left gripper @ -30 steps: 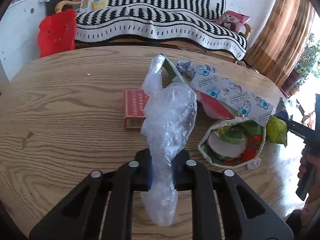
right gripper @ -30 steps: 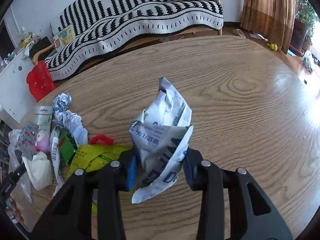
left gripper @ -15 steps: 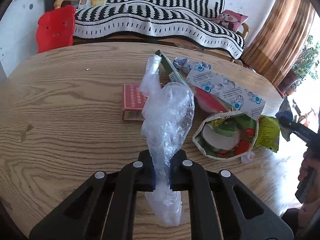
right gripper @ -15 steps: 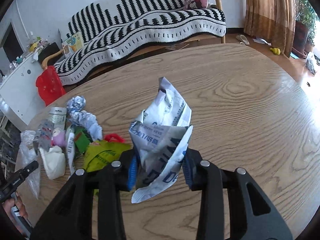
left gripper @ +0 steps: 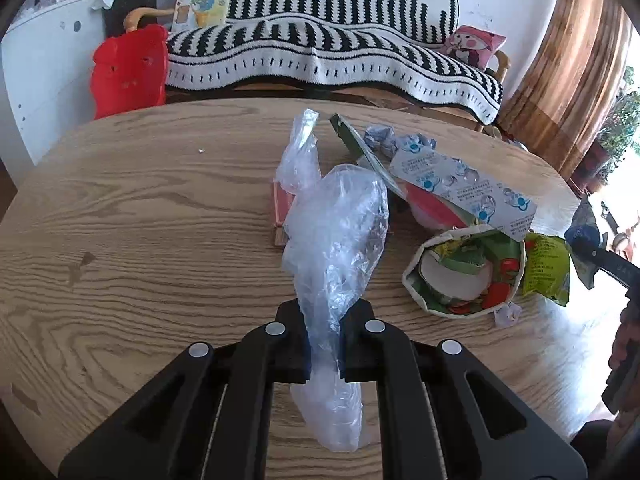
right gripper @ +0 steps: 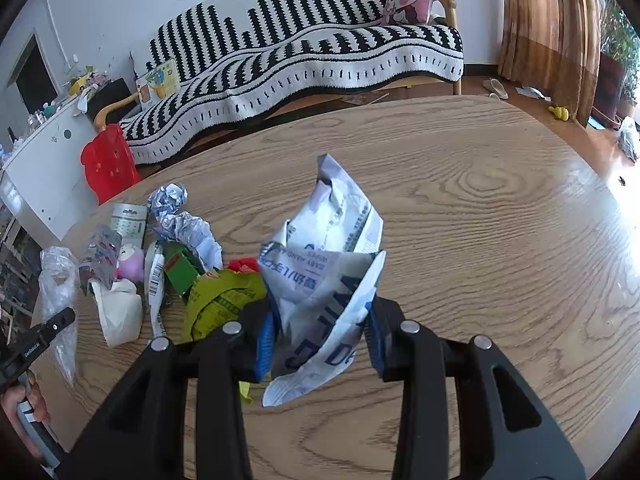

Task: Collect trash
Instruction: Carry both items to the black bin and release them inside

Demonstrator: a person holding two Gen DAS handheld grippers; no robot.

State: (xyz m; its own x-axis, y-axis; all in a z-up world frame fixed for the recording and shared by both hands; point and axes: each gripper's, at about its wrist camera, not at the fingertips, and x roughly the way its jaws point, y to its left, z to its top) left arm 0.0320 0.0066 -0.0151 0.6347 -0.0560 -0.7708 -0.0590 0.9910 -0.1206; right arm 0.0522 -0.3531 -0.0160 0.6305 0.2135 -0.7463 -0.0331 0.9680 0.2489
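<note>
My left gripper (left gripper: 323, 336) is shut on a clear plastic bag (left gripper: 336, 236) that stands up crumpled above the round wooden table (left gripper: 160, 220). My right gripper (right gripper: 320, 332) is shut on a crumpled white and blue paper wrapper (right gripper: 328, 268), held a little above the table. More trash lies in a heap between the two: a green and white food bag (left gripper: 468, 276), a yellow-green wrapper (left gripper: 546, 272), a white printed pack (left gripper: 464, 188), crumpled foil balls (right gripper: 180, 216) and a red flat box (left gripper: 282, 208) behind the plastic bag.
A sofa (right gripper: 320, 52) with a black and white striped cover stands beyond the table. A red plastic stool (left gripper: 128, 72) sits at the left by a white cabinet (left gripper: 48, 68). Brown curtains (left gripper: 576, 60) hang at the right. The table's right half (right gripper: 500, 220) holds no trash.
The left gripper's jaws have pinched the plastic bag tighter. The right gripper has lifted slightly with the wrapper, so more of the trash heap shows at its left.
</note>
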